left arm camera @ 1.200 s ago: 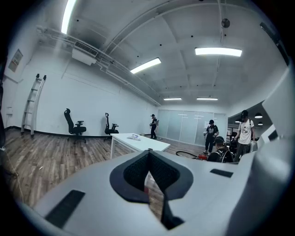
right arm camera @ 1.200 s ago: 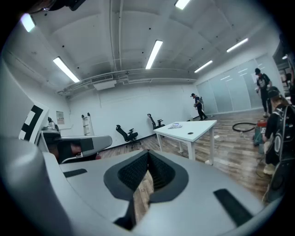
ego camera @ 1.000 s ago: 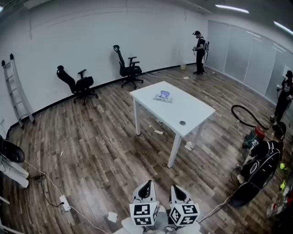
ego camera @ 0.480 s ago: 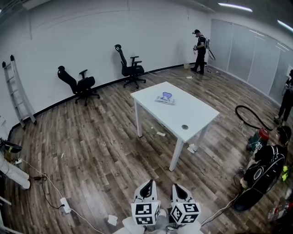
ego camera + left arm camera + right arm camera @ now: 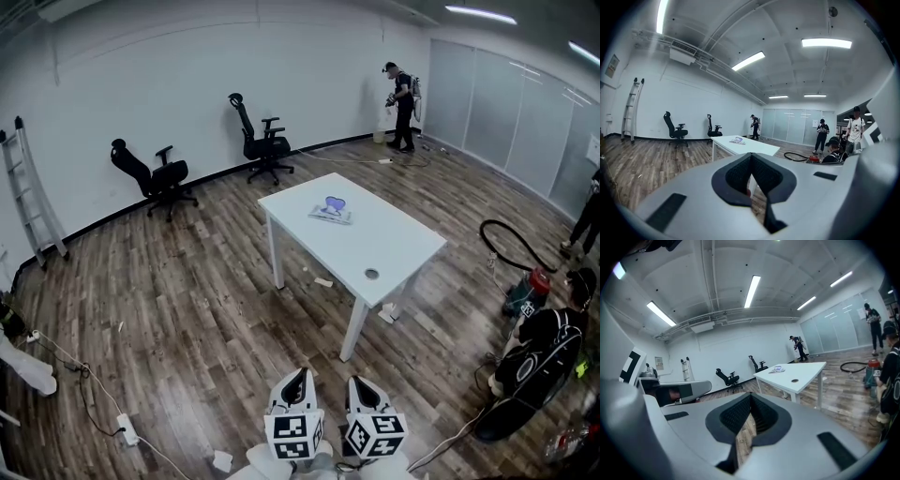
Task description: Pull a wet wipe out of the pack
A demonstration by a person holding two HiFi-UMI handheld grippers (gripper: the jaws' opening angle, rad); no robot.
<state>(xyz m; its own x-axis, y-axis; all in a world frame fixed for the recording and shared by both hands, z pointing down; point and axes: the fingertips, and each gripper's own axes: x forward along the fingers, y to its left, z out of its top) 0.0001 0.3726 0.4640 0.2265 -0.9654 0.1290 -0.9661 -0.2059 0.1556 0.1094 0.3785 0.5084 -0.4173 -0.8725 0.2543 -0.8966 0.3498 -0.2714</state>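
Shifted since a second ago: white table (image 5: 394,239) sits slightly lower and further left in the head view, and both grippers hold the same low place at the bottom edge. Wood-plank floor (image 5: 187,309), covering the room. White table, four-legged, standing mid-room, well apart from both grippers. Two black office chairs (image 5: 152,176) (image 5: 262,142), along the far wall. Stepladder (image 5: 28,192), leaning on the wall at left. Standing person (image 5: 401,94), far corner, by the glass partition. Crouched person in black (image 5: 542,345), right edge, beside a red canister with a black hose (image 5: 527,281). Left gripper (image 5: 295,382), jaws clenched tip to tip, nothing between them, pointing toward the table. Right gripper (image 5: 364,386), just beside the left one, jaws likewise pressed together and empty. Wet wipe pack (image 5: 330,208), lying flat on the far half of the tabletop, untouched. White power strip (image 5: 125,429), on the floor at lower left. Round cable hole (image 5: 372,274), near the table's closer edge.
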